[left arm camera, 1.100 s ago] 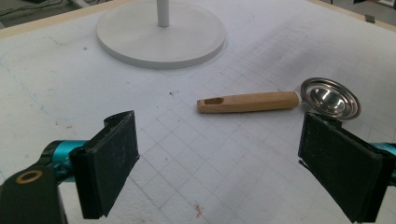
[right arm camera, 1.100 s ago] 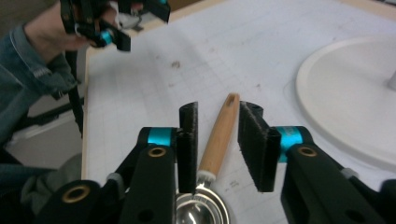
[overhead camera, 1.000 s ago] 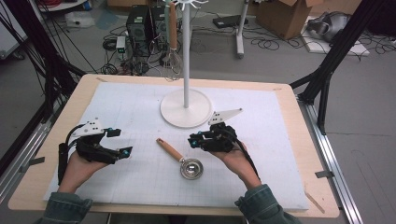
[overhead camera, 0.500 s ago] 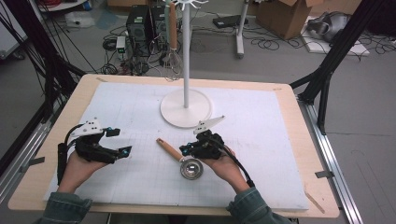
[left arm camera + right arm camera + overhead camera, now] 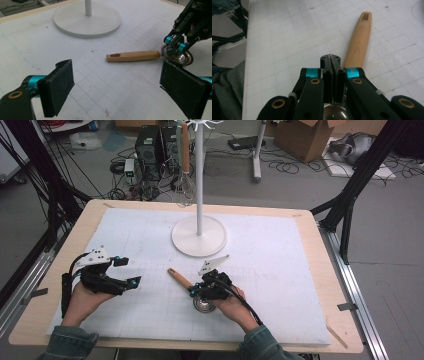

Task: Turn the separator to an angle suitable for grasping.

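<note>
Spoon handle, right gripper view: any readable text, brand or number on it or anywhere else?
Nothing legible.
Spoon handle: a faint stamped oval mark along the wood, too blurred to read.
Cardboard box on the floor in the high view: no print that can be made out.
Right gripper, mat, stand base: no lettering visible.

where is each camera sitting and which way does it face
High view: above the person's side, looking forward and down on the white gridded mat; both forearms, left gripper and right gripper show.
Left gripper view: rides the left gripper, looking across the mat between its open black pads toward the white round stand base.
Right gripper view: rides the right gripper, jaws shut on the neck of the wooden-handled metal measuring spoon; a grey-green sleeve shows.
Shared: all three show the spoon's handle.
</note>
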The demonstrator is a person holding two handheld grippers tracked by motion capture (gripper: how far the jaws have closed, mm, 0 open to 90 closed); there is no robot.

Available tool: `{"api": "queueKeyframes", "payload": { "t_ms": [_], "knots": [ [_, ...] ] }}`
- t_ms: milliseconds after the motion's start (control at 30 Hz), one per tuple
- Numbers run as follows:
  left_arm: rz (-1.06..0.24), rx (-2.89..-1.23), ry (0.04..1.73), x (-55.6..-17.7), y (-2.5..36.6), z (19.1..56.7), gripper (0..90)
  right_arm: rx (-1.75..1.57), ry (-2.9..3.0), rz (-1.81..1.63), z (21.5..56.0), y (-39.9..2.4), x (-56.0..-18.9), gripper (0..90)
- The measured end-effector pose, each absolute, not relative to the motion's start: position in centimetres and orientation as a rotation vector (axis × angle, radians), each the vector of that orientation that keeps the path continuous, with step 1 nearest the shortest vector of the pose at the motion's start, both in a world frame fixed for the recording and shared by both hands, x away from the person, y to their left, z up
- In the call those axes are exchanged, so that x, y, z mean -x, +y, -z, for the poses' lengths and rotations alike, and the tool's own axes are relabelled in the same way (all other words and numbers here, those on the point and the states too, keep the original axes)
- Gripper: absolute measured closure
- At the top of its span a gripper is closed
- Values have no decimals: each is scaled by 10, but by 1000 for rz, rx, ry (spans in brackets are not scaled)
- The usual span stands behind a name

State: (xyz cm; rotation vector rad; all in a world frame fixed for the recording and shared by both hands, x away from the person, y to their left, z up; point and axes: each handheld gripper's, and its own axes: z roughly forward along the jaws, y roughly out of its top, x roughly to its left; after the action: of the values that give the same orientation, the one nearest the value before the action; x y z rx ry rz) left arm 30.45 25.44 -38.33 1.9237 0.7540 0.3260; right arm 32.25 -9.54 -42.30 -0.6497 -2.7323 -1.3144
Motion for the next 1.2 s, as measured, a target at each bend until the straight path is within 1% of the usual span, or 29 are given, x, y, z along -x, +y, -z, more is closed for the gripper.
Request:
{"api": "queueKeyframes", "payload": {
  "t_ms": [533, 1200],
  "knots": [
    [-328, -1912, 753, -304, 257, 381, 125, 571, -2807, 1215, 434, -73, -318, 896],
    [-325, -1912, 757, -304, 256, 382, 125, 579, -2907, 1144, 433, -82, -321, 897]
  ]
}}
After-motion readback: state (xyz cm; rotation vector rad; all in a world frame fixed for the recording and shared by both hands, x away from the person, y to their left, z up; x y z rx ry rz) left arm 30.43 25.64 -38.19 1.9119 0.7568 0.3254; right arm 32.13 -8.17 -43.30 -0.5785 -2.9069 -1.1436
